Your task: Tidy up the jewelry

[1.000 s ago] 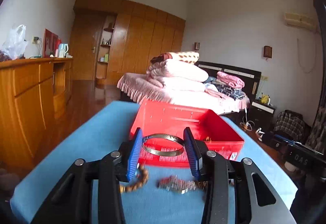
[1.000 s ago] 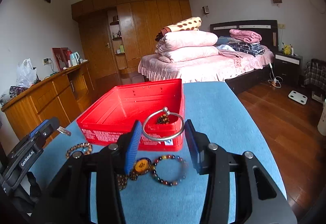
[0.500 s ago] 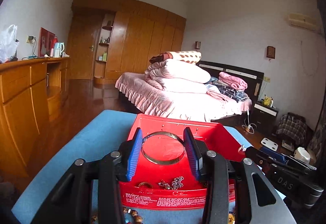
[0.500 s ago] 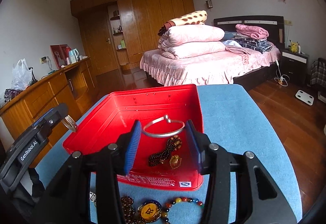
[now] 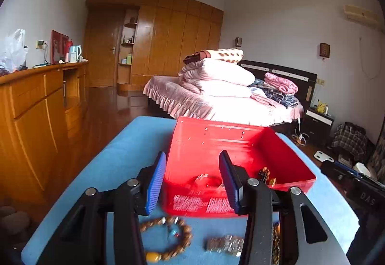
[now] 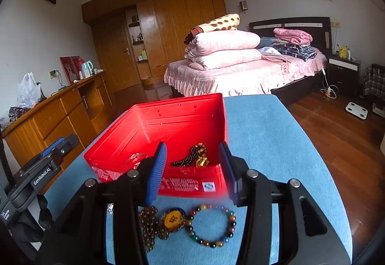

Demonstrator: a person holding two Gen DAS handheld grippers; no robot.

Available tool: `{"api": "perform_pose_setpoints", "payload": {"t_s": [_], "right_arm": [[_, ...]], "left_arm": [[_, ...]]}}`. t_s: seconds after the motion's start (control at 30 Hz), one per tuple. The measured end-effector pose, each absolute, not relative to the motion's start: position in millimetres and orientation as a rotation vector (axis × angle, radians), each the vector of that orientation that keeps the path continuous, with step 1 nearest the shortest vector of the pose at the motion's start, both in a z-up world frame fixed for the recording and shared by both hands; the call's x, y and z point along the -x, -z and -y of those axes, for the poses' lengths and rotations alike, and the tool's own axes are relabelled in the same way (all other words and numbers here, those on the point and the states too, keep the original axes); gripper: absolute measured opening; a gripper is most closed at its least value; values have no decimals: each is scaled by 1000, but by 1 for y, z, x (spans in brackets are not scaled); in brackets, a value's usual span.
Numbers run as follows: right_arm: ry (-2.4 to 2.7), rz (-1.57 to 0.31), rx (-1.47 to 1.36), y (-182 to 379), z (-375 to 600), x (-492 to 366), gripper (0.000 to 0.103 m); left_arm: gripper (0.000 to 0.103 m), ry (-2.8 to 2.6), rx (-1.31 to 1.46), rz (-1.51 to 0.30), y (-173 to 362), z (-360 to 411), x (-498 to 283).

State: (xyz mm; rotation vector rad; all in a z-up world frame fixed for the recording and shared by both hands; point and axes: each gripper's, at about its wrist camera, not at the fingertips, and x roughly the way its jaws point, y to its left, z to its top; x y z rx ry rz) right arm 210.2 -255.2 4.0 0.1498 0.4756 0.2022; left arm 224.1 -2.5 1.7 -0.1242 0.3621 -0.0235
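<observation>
A red box (image 5: 216, 142) (image 6: 182, 118) stands on the blue table. Inside lie a silver bangle (image 5: 207, 180) (image 6: 137, 158), a dark bead string (image 6: 192, 156) and a gold piece (image 6: 201, 162). My left gripper (image 5: 192, 178) is open and empty, just before the box's near wall. My right gripper (image 6: 192, 168) is open and empty over the box's near edge. In front of the box lie a wooden bead bracelet (image 5: 166, 238), a metal watch band (image 5: 225, 244), a multicolour bead bracelet (image 6: 211, 225) and a dark bead necklace with a yellow pendant (image 6: 173, 219).
The blue table (image 6: 264, 135) drops off at left and right. A wooden dresser (image 5: 36, 106) stands at left, a bed (image 6: 240, 72) behind. The left gripper's body shows at the left edge of the right wrist view (image 6: 41, 168).
Both grippers let go of their silver bangles into the red box and opened. Both have pulled back toward the near side, so the loose jewelry in front shows again.
</observation>
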Motion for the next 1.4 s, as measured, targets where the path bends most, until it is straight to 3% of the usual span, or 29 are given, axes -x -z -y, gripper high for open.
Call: {"api": "perform_pose_setpoints", "payload": {"t_s": [0.37,0.9,1.4], "right_arm": [[-231,-570,-144,43,217,-147,44],[-186,-678,-143,70,176,-163,39],[-130,-707,-136,70,167,-176,39]], "left_arm": [[50,-13,117,-449,42,-5,-161],[52,-43,95,-523,62,-20,-157],[70,-58,106,-527,65,-45,-151]]}}
